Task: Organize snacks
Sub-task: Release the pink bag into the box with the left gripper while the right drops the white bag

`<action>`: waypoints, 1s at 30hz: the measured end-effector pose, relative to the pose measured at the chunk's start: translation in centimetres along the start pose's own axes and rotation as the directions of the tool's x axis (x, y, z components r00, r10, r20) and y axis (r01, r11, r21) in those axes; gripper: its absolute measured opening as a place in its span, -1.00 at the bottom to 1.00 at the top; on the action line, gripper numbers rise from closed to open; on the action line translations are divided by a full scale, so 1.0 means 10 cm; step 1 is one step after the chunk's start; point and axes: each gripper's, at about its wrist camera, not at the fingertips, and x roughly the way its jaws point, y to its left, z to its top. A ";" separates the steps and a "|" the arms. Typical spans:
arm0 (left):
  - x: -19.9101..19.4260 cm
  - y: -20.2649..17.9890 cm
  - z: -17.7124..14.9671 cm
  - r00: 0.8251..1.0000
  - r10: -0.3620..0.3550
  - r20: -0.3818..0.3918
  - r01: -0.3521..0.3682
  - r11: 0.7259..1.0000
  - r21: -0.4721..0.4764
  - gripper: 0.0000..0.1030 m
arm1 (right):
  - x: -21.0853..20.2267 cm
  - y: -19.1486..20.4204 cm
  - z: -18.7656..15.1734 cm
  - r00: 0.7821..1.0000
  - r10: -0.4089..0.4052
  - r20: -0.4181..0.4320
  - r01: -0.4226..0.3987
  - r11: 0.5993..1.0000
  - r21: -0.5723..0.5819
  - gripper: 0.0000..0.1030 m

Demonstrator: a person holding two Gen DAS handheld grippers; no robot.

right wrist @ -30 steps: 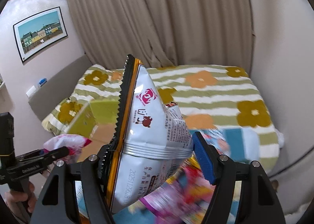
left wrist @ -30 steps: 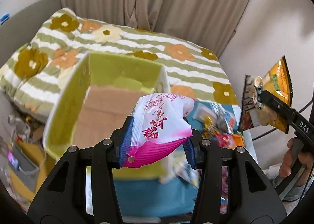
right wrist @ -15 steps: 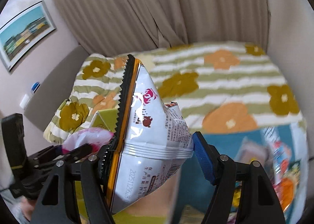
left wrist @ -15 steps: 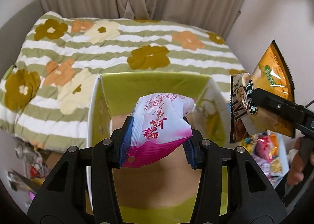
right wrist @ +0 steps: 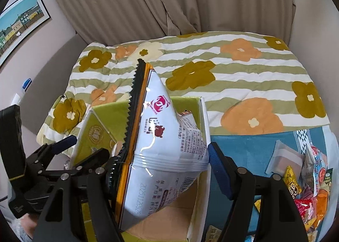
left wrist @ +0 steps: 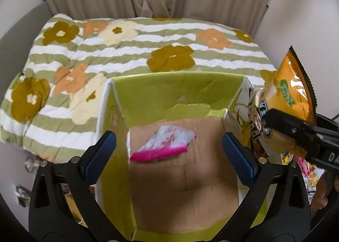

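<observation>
Left gripper [left wrist: 168, 153] stands over the open box [left wrist: 175, 91], jaws spread wide after just opening, with nothing pressed between the pads. Pink packet [left wrist: 164, 146] is blurred, clear of both pads, inside the box above its brown cardboard floor; whether it touches the floor cannot be told. The box has green inner walls and sits beside a flowered quilt [left wrist: 127, 51].

Right gripper [right wrist: 163, 161] is clamped on a white-and-orange snack bag [right wrist: 161, 146], which stands upright between the pads with its serrated black edge up. In the right wrist view the bag is at the box's right side, in front of its opening. To the right, on a blue cloth [right wrist: 243, 148], lies a heap of other snacks [right wrist: 309, 191].
</observation>
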 end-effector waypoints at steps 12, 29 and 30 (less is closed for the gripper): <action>-0.20 0.19 -0.40 0.999 0.036 -0.023 -0.037 0.999 -0.039 0.93 | 0.27 0.07 0.12 1.000 -0.016 -0.020 0.015 0.997 -0.079 0.32; -0.38 0.37 -0.54 0.998 0.061 -0.021 -0.062 0.996 -0.065 0.93 | 0.21 0.16 -0.04 0.999 -0.036 -0.020 0.034 0.994 -0.104 1.00; -0.40 0.36 -0.52 0.998 0.059 -0.015 -0.060 0.996 -0.061 0.93 | 0.17 0.16 -0.04 0.999 -0.036 -0.014 0.035 0.994 -0.103 1.00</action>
